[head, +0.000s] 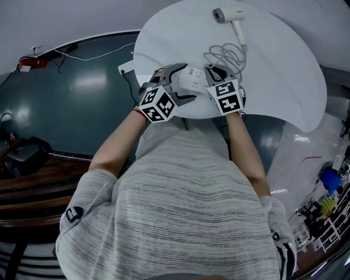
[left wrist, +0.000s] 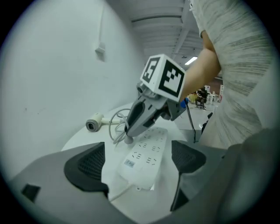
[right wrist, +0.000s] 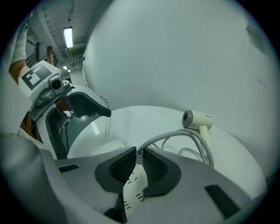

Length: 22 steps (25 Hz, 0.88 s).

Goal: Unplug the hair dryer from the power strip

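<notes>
A white power strip (head: 191, 79) lies near the front edge of the round white table (head: 284, 65). My right gripper (right wrist: 139, 162) is shut on the hair dryer's plug (right wrist: 139, 154), just above the strip (right wrist: 133, 192). In the left gripper view the plug (left wrist: 128, 140) sits at the strip's (left wrist: 146, 157) left edge; whether its pins are in a socket I cannot tell. The grey cable (head: 227, 54) coils back to the white hair dryer (head: 227, 15) at the table's far side. My left gripper (left wrist: 138, 164) hangs open above the strip's near end, touching nothing.
The table's front rim (head: 188, 116) is right under both grippers. A white plug (head: 124, 68) on a thin lead lies on the dark floor to the left. Dark wooden furniture (head: 33, 180) stands at the lower left.
</notes>
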{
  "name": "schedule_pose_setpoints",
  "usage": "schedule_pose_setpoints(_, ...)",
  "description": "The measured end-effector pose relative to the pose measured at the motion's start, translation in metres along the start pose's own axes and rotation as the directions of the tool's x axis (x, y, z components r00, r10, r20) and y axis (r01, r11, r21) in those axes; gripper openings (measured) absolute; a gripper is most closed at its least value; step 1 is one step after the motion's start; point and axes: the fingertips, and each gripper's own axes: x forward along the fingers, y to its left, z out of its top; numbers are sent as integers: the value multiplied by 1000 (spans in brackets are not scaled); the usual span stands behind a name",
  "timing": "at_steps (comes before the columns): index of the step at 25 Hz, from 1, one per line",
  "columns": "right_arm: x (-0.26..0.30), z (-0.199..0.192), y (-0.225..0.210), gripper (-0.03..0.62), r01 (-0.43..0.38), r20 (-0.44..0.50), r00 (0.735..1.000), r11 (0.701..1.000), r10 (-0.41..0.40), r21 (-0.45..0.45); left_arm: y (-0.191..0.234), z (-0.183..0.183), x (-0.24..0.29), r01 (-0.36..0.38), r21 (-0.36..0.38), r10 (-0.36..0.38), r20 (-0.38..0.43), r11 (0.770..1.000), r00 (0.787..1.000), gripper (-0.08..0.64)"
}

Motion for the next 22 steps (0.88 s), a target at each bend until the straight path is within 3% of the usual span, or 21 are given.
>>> schedule_pose_setpoints(7, 7, -18, -1, 64, 39, -37, 999, 999, -39, -1, 1, 25, -29, -69, -135, 86, 122, 988, 989, 474)
schedule_pose_setpoints(10, 2, -23, -1, 131, 33, -33, 999, 996, -31, 82, 7, 38, -36, -85, -192, 119, 178, 978, 977, 472)
schedule_pose_setpoints(13, -14, -24, -4, 146, 40, -9, 999, 985, -39, 165, 17, 54, -42, -89, -257, 151, 232, 962, 961, 452)
schedule_pose_setpoints(16, -36, -18, -7, 146, 34, 56, 997, 973, -48, 229, 26, 65, -47, -101, -289, 182, 267, 952, 947, 346)
schedule_pose_setpoints(18, -53, -8, -10, 146, 30, 119, 991, 965, -62, 260, 32, 73, -51, -99, -306, 193, 294, 947, 936, 236)
schedule_pose_setpoints(22, -90, 18, -8, 146, 4, 267, 961, 966, -75, 259, 40, 89, -63, -79, -328, 199, 349, 941, 916, 53)
